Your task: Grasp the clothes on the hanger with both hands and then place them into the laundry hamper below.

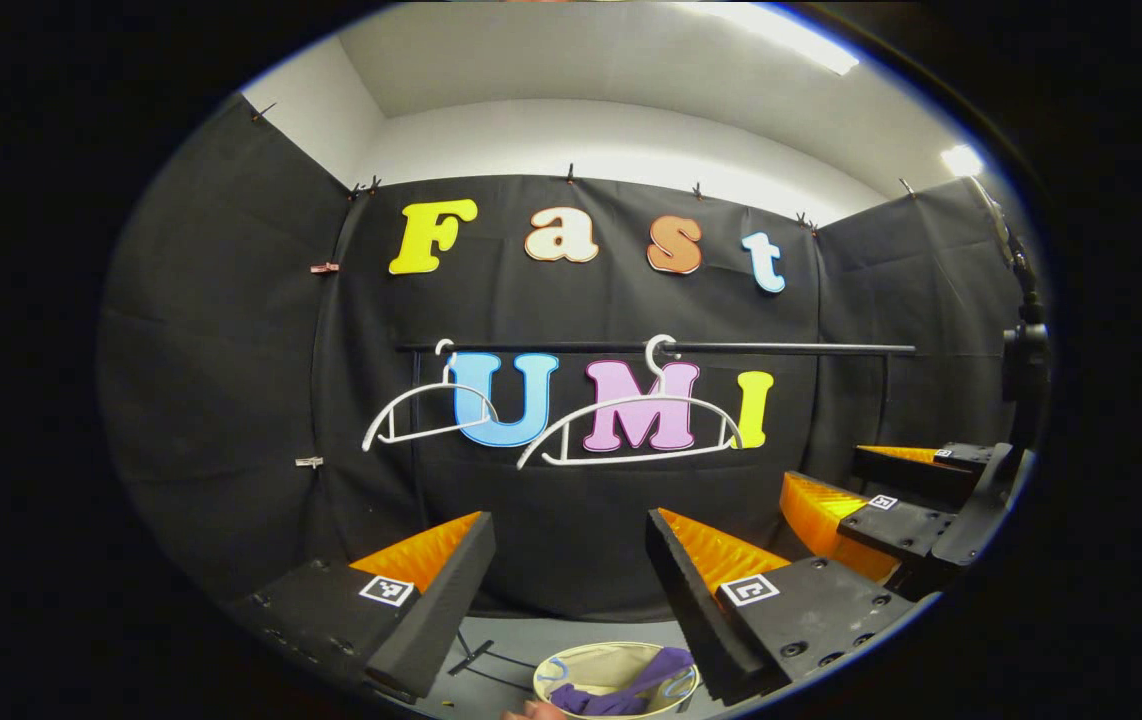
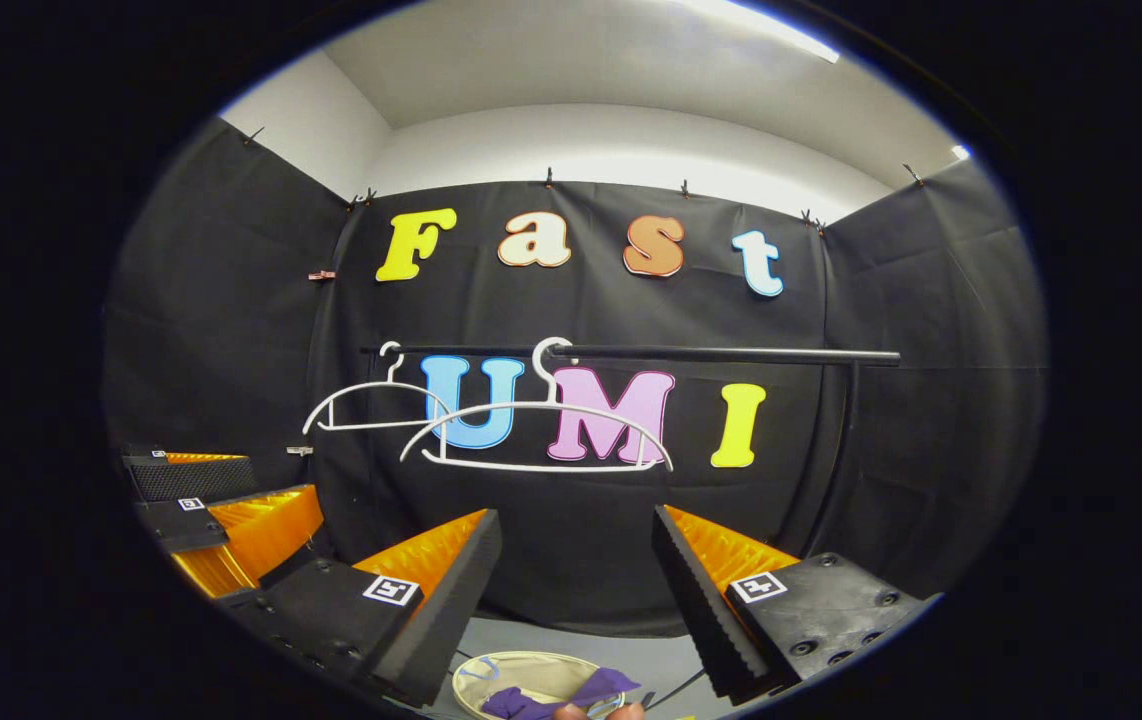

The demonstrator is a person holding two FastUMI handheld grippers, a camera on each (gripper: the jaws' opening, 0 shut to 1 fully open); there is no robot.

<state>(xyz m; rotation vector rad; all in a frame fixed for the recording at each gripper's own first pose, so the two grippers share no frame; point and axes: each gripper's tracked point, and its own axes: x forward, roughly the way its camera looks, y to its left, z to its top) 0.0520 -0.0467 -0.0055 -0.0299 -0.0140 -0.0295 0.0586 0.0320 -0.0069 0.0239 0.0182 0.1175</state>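
You are holding both the left gripper (image 1: 566,585) and right gripper (image 2: 576,585) open and empty, with the hangers (image 1: 631,425) bare and purple clothes (image 1: 631,685) lying in the hamper (image 1: 571,668), so little seems left.

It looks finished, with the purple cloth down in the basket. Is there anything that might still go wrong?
Two small risks. The purple cloth garment drapes over the rim of the round beige fabric hamper, so it may slide out. The two bare white plastic hangers hang just ahead of the open left claw and right claw; lifting either claw carelessly might knock one off the black metal rail.
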